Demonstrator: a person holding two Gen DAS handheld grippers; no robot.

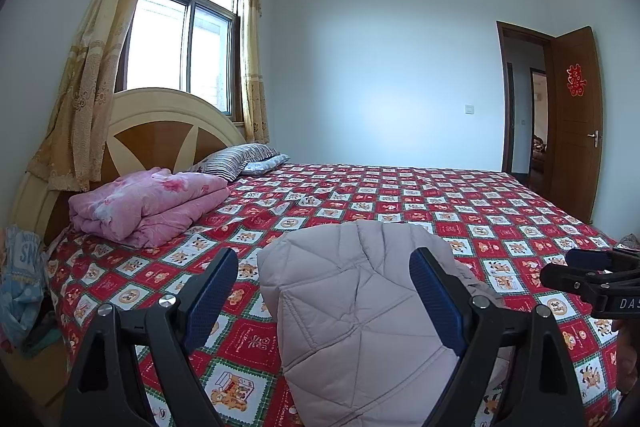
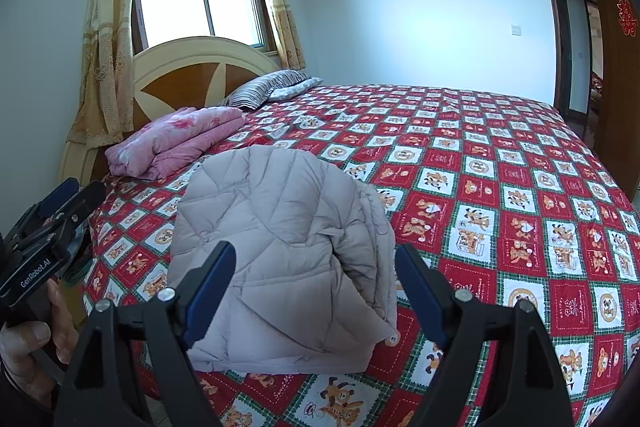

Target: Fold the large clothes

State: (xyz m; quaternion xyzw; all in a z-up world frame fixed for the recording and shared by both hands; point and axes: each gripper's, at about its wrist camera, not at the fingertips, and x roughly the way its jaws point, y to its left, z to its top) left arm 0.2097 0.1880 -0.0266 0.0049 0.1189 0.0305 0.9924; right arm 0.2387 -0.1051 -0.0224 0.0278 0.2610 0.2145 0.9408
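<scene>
A pale grey quilted jacket point(image 2: 280, 259), folded into a compact bundle, lies on a bed covered by a red, white and green checked bedspread point(image 2: 500, 195) with cartoon bears. We hold our right gripper point(image 2: 316, 287) just above its near edge, jaws wide apart, the bundle showing between them with nothing clamped. Our left gripper point(image 1: 324, 291) also stands wide apart, framing the same jacket without pressing it. Beyond the jaws to the left sits a folded pink quilt point(image 2: 176, 141), then striped pillows point(image 2: 268, 89) by the wooden headboard point(image 2: 192, 75).
</scene>
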